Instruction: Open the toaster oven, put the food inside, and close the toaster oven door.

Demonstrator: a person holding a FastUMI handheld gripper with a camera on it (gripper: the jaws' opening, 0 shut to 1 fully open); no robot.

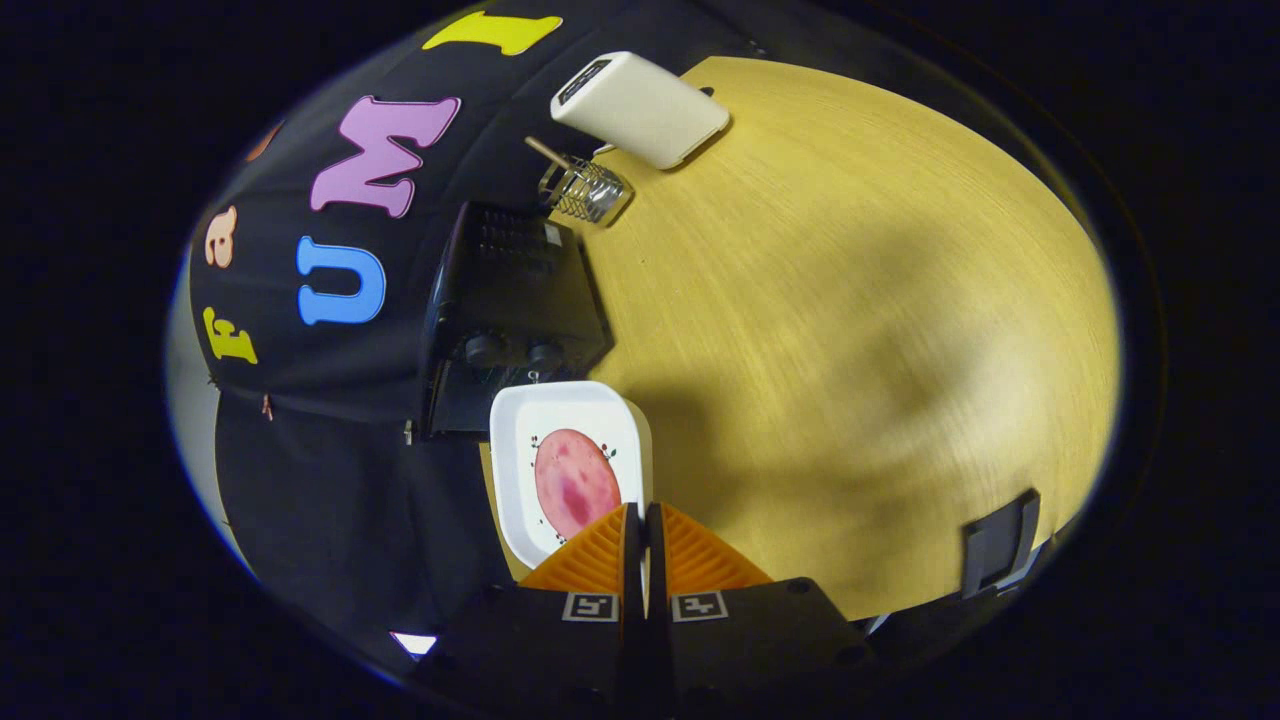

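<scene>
Toaster oven (505, 310), black, on wooden table (850, 330) against booth wall. White plate (520, 470) with pink food slice (575, 482) just beside it. Gripper (642, 530) clenched on plate's rim, fingers nearly together. Wire holder (583, 190), white box (640, 108) beyond.

The single camera rides on the gripper (643, 520) and looks forward along its two fingers, which meet at the lower centre of the frame, pressed on the rim of a white plate (520, 425). It looks steeply down on the wooden table (850, 330), rolled sideways. The toaster oven (510, 310) sits near, left of centre.
</scene>
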